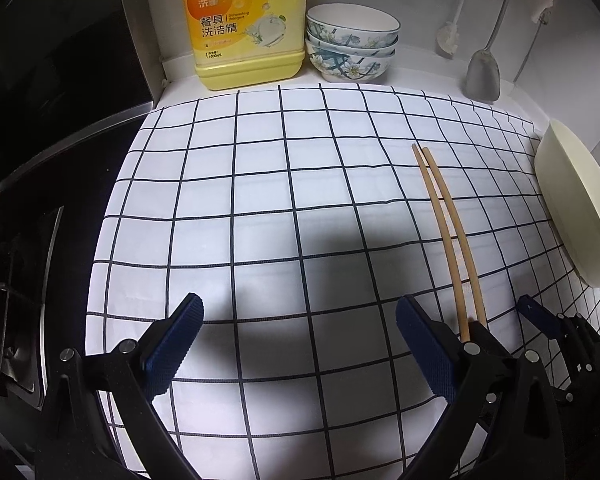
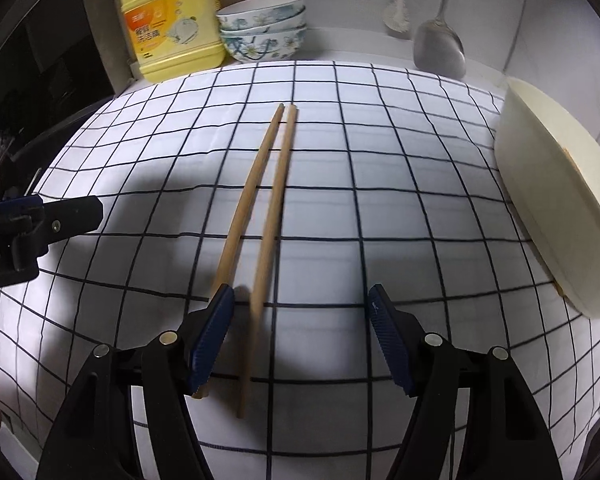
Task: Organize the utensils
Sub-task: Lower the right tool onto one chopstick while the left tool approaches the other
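While the right gripper (image 2: 302, 334) hangs wide open over the chopsticks' (image 2: 266, 216) near ends, gripping nothing, the left gripper (image 1: 300, 344) also gapes empty; both chopsticks lie toward the checked cloth's (image 2: 380, 208) right edge, near a cream bowl (image 2: 556, 200).

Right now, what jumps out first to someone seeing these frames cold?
The pair of wooden chopsticks lying side by side on the checked cloth, with the open right gripper over their near ends. Behind them, a yellow dish detergent jug stands beside stacked floral bowls at the wall. A cream tub sits at the cloth's right edge.
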The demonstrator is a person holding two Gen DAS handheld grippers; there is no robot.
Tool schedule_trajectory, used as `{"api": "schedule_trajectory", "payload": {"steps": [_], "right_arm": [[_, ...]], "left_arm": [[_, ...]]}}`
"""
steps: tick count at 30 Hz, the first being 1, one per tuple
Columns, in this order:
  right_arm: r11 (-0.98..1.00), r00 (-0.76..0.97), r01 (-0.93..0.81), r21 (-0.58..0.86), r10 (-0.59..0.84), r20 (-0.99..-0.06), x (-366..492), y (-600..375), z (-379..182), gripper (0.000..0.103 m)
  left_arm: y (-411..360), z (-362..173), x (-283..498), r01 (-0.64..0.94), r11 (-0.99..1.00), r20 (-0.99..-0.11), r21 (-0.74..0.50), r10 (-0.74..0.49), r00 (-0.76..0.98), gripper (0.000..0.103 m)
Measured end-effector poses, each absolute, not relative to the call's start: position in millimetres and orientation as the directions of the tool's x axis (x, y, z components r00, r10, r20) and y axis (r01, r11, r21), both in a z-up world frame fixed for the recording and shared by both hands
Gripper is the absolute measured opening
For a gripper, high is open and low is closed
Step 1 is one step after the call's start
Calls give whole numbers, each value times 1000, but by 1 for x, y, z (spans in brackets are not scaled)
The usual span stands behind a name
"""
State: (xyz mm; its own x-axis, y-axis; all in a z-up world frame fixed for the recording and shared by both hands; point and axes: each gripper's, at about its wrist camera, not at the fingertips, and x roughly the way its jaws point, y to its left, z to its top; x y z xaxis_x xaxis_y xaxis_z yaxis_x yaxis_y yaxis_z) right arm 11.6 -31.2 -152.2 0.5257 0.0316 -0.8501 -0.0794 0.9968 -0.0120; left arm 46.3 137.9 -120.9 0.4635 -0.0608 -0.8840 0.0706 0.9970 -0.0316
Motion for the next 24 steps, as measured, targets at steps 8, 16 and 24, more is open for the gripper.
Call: {"api": "schedule_trajectory", "payload": {"steps": [8,16,24], "right_arm": [[997,541,-60,-39,0,-841,7,-47,-152,66],[997,545,-24,-76,-50,-837,5,-74,-151,66],[991,564,4,-131,-110,-819,8,-98,-150,66]], "left_arm": [[132,-121,41,81,996,-884,-38,-71,462,95],[105,-122,40,131,991,-879,-41,-98,467,95],[83,-129,45,149,988,-880,-29,-96,465,95]]}}
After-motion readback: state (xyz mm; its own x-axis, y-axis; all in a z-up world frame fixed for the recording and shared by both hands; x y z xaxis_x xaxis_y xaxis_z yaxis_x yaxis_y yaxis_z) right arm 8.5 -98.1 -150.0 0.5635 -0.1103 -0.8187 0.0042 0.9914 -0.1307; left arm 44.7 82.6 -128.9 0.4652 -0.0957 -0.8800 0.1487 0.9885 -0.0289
